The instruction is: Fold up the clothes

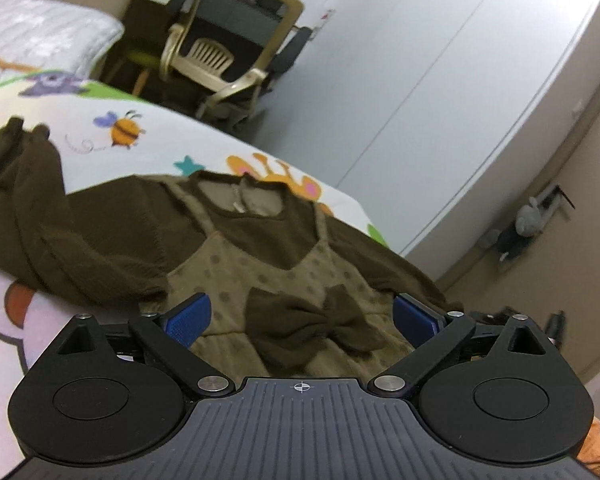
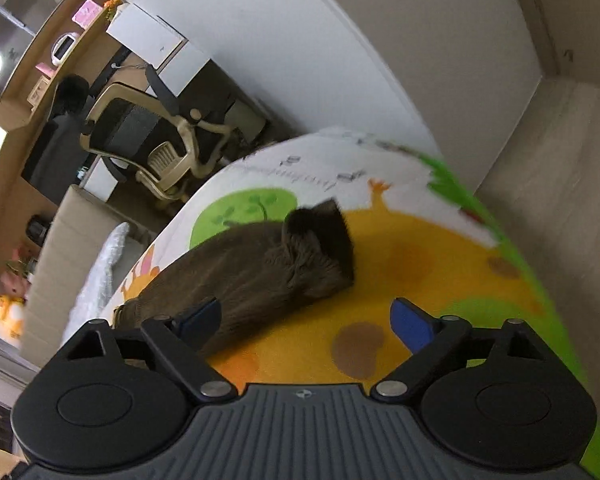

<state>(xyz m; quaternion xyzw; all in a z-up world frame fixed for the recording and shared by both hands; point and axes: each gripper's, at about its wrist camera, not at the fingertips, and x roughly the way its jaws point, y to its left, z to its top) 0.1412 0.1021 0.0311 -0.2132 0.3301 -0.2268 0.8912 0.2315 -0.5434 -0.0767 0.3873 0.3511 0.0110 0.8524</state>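
Cartoon-printed bedding covers the bed, with a pale wardrobe at two o'clock in the left wrist view and a mesh chair at twelve beside a dark desk; the dress lies flat on the bed, brown with a dotted tan front, its bow at six o'clock just ahead of the left gripper, its neckline at twelve, one sleeve bunched out toward nine; the left jaws stand wide apart, one pad to each side of the bow, nothing held between them; in the right wrist view a brown sleeve lies on the yellow print, its cuff at one o'clock of the right gripper; the right jaws are wide too, gripping nothing, the left pad over the sleeve's edge, though contact cannot be told.
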